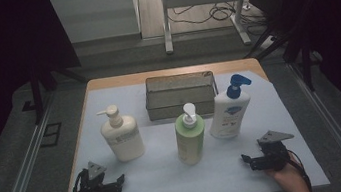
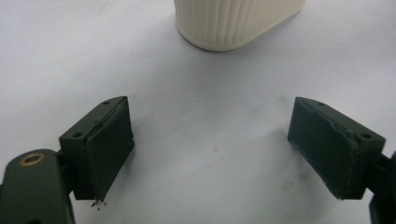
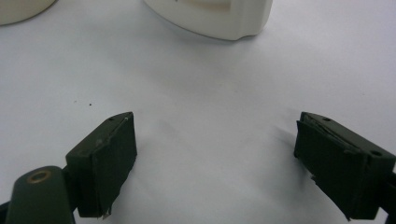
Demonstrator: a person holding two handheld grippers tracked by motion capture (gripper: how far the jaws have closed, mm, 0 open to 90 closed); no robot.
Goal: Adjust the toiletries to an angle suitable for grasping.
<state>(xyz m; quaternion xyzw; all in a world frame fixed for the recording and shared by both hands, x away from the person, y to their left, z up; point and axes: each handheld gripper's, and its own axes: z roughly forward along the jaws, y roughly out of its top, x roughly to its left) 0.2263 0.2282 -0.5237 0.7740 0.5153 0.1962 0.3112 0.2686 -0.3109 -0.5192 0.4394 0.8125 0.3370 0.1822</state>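
Resting low on the white sheet [image 1: 272,112], well short of the wire basket [image 1: 181,94]: left gripper [image 1: 115,183] and right gripper [image 1: 248,161], each with jaws spread wide and nothing between them. Same seen in the left gripper view, left gripper [image 2: 210,149] agape over bare sheet [image 2: 201,116], and in the right gripper view, right gripper [image 3: 215,158] likewise empty.

Standing in front of the basket, three pump bottles: cream bottle [image 1: 122,135] ahead of its left corner, green bottle [image 1: 190,136] ahead of its middle and nearest the person, white bottle with blue pump [image 1: 229,109] just by its right front corner. Closest to the left jaws, the cream bottle's ribbed base [image 2: 236,23]; ahead of the right jaws, the white bottle's base [image 3: 215,16].

Likely trouble, as a judgement: tall, narrow, smooth bodies, so easily tipped by a jaw nudging one side first, or slipping out of a high, off-centre pinch. Green and white bottles close together, so knocking one while reaching for the other. Pump heads prone to catching on the basket rim.

Labels present on all three; lettering too small and blurred to read, brand not tellable.
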